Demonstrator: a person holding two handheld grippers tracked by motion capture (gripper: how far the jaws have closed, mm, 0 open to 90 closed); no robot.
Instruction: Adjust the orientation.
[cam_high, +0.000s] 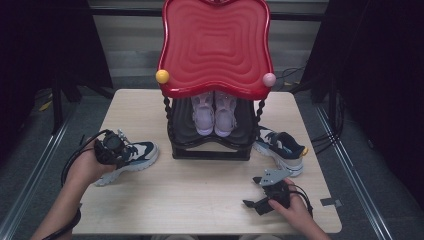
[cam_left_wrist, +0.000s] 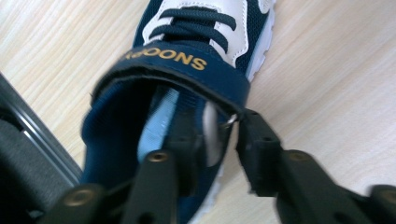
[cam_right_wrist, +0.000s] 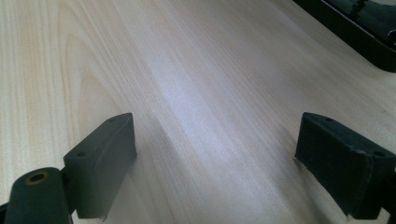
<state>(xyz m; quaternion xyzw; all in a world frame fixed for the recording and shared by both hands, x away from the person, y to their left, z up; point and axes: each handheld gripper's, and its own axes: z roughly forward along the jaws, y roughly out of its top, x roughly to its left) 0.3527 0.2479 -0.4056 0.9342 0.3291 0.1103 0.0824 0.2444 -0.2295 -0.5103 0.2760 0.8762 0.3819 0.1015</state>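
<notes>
The left tool (cam_left_wrist: 212, 154) is pinching the collar of the navy shoe (cam_high: 131, 156) lying at the tabletop's (cam_high: 200, 195) left — one jaw inside, one outside, likely for a lift toward the rack (cam_high: 212, 145). The right tool (cam_right_wrist: 215, 158) is resting wide and empty, leaving room.

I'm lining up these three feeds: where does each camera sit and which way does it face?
High view: above the table's near edge, facing forward and down; forearms, both hands.
Left gripper view: on the left tool, along its jaws clamping the navy shoe's collar.
Right gripper view: on the right tool, facing bare tabletop.
Shared: high and left views show the navy shoe.
</notes>
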